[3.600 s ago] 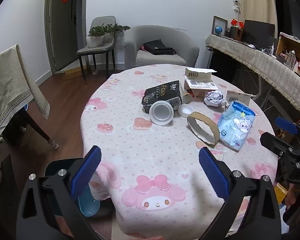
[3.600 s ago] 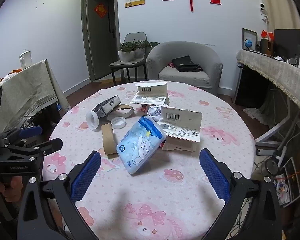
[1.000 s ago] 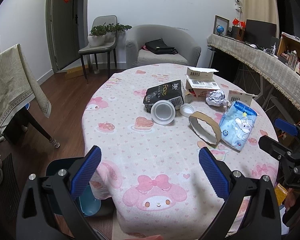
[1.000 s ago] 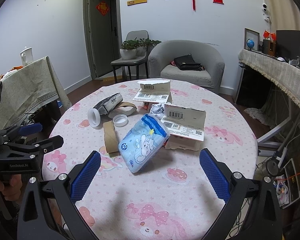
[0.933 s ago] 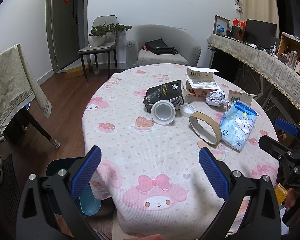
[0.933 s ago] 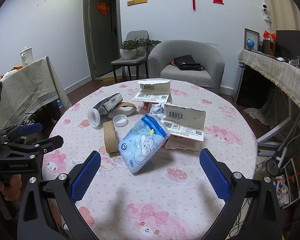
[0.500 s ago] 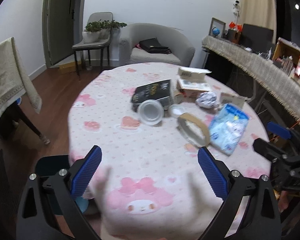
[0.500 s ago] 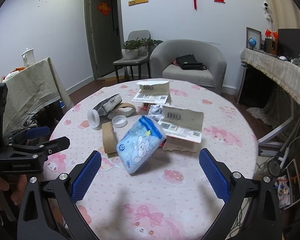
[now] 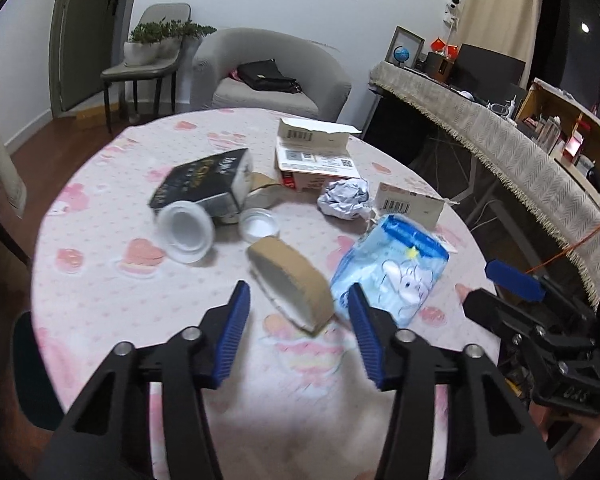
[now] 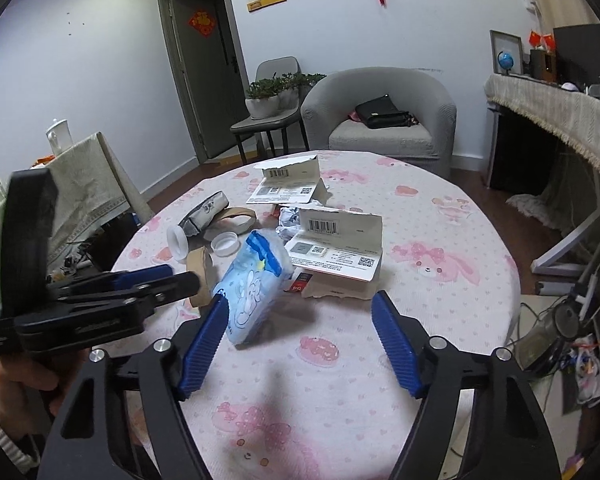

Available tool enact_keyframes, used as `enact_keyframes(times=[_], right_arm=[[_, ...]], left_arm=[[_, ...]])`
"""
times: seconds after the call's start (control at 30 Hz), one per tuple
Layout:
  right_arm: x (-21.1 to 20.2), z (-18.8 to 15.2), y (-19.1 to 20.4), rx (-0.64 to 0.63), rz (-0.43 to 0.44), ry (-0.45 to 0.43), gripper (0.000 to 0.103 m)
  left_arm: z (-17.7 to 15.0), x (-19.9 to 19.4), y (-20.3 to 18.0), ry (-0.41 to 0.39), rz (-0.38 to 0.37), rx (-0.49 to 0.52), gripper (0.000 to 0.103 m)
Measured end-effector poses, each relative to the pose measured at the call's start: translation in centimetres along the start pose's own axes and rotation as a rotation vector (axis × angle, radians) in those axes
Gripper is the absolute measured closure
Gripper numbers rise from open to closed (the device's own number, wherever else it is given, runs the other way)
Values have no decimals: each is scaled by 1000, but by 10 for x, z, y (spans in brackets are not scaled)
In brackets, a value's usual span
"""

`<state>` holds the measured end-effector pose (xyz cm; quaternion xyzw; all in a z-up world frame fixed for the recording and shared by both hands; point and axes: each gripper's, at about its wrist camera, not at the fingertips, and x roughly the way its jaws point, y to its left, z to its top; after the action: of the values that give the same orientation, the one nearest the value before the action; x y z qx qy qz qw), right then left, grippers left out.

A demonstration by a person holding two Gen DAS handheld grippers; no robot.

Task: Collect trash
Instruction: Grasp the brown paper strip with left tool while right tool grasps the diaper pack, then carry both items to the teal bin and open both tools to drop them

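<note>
Here, the cardboard tape ring and blue tissue pack are seen lying on the surface, while the left gripper and right gripper, both empty, have just been narrowed.

Right tongs narrowing, empty, near blue packet.

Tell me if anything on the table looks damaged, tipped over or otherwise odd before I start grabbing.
Several things do. The black carton lies on its side, its white cap off beside it. Both cardboard boxes are torn open with ragged flaps. The cardboard tape ring stands on edge. The blue tissue pack sits tilted against the nearer box. Nothing looks spilled.
</note>
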<state>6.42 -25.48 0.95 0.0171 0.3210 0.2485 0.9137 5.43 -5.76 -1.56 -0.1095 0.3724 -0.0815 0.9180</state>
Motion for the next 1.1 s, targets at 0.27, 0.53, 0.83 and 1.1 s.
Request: enact_keyframes(times=[0.27, 0.53, 0.83, 1.1], right_arm=[[16, -1, -1, 31, 121, 59, 42], [34, -1, 5, 95, 188, 101, 50], [60, 2, 11, 158, 192, 131, 72], [59, 16, 43, 78, 151, 97, 90]], left_arm=[[8, 18, 8, 59, -83, -98, 70], [10, 21, 8, 74, -105, -90, 92], [13, 16, 18, 75, -133, -78, 98], [16, -14, 37, 6, -76, -9, 98]])
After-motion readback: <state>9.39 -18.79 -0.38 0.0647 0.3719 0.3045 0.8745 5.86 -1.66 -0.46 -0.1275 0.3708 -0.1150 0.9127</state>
